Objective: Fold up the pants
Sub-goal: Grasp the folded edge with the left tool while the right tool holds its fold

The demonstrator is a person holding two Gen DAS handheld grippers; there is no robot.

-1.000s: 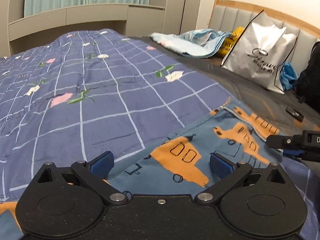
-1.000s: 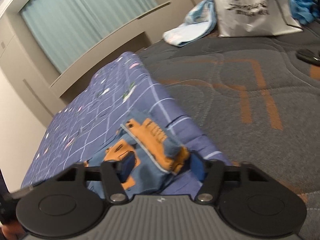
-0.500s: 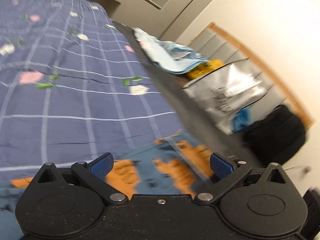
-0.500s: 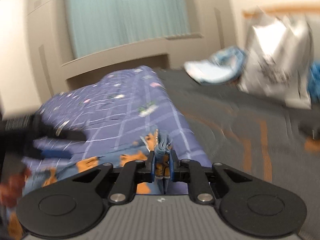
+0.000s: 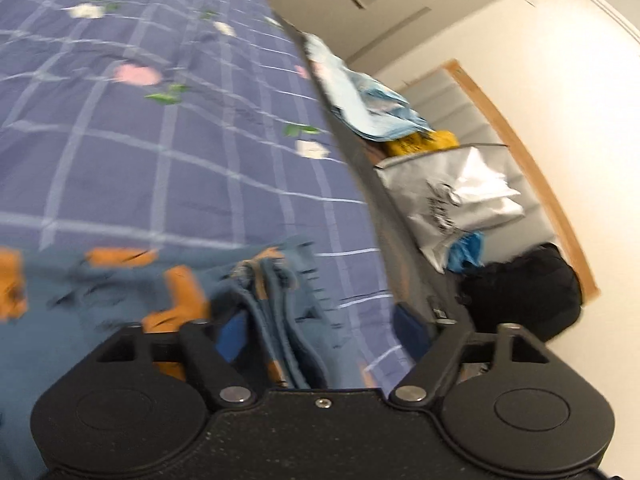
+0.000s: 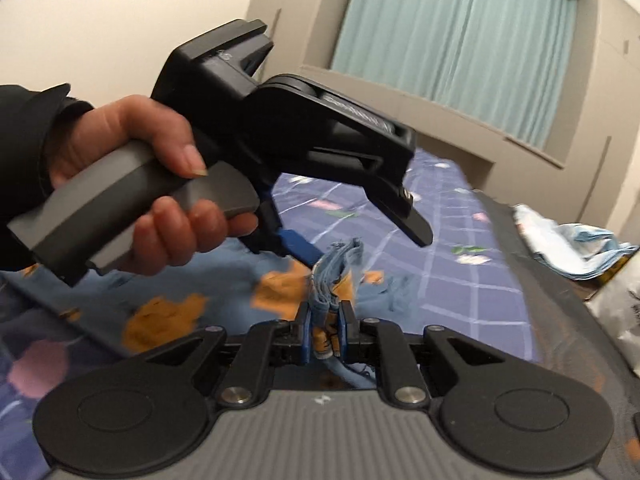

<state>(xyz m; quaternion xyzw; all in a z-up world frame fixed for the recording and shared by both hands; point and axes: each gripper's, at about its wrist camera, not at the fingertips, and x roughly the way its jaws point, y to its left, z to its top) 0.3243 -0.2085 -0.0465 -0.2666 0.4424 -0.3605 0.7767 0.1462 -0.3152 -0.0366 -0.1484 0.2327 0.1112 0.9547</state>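
The pants [image 5: 100,292], blue with orange prints, lie on the checked bedspread [image 5: 160,140]. A bunched edge of them [image 5: 276,292] stands up between the jaws of my left gripper [image 5: 320,330], which are closing. Its left pad [image 5: 234,336] is next to the cloth and its right pad [image 5: 408,324] is clear of it. My right gripper [image 6: 324,332] is shut on the same gathered edge of the pants [image 6: 336,264]. In the right wrist view a hand [image 6: 160,184] holds the left gripper [image 6: 358,240] just above that edge, its fingers either side of the top.
To the right of the bedspread [image 6: 440,280] lies the grey mattress [image 5: 384,200]. On it are a white shopping bag [image 5: 460,200], a black backpack [image 5: 532,288] and a heap of light blue cloth [image 5: 368,108]. A padded headboard [image 5: 480,120] is behind.
My right gripper shut on the pants edge, rolled and carried it left toward the left gripper. The left gripper rolled, came over the bunched edge, and its jaws narrowed.
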